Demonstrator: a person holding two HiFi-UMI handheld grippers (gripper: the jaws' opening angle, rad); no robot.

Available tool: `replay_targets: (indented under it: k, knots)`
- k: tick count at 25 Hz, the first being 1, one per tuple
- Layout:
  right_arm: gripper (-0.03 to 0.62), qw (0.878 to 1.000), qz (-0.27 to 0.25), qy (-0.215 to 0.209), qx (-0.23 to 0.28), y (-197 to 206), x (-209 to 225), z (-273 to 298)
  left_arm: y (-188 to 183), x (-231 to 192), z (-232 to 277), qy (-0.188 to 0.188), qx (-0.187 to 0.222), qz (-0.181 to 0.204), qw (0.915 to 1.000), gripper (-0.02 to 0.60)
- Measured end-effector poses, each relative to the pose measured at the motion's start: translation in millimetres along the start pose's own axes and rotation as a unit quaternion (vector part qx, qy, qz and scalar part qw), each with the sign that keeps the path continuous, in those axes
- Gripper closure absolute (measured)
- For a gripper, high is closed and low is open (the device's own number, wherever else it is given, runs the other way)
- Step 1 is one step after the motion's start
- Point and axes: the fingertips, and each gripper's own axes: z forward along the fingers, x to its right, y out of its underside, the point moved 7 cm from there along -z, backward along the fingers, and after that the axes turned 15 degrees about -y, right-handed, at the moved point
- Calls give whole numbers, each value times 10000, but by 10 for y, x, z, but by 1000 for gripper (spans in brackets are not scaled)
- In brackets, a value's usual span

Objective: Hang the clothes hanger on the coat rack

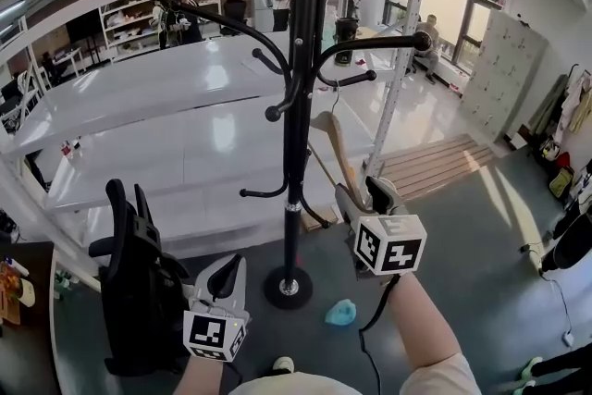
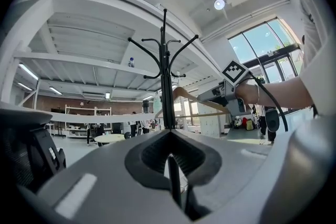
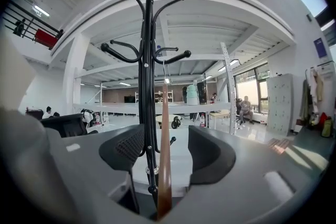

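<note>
The right gripper (image 1: 363,195), fingers spread about the hanger (image 1: 331,140), should draw straight back — not brushing it off the coat rack (image 1: 297,88) — while the left gripper (image 1: 228,273) has its fingers pressed together.

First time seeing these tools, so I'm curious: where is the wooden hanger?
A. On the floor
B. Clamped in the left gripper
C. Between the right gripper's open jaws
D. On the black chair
C: in the right gripper view the hanger stands in the gap between the spread jaws of the right gripper, touching neither pad.
</note>
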Motion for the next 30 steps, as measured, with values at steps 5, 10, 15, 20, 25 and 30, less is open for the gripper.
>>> replay_targets:
  k: [5,10,15,20,25,30]
  knots:
    - [331,9992,-213,7,336,-111,-220,-525,-121,208,-214,125,108,3,9999,581]
    - [468,9976,-218,201,628,-16,-435,-1118,-214,458,-491,237,176,2,9996,581]
    - [530,9982,-157,227,524,255,-624,-1602,-273,717,-854,298,178,-12,9994,581]
    - [566,9994,106,142,304,595,-771,-1919,-270,897,-1141,304,114,29,9995,581]
    - [568,9997,-107,184,144,968,-1045,-2260,-235,975,-1545,259,-9,-233,9994,581]
    - [568,9999,-76,3,-85,1272,-1342,-2522,-239,989,-1873,167,15,-158,9997,581]
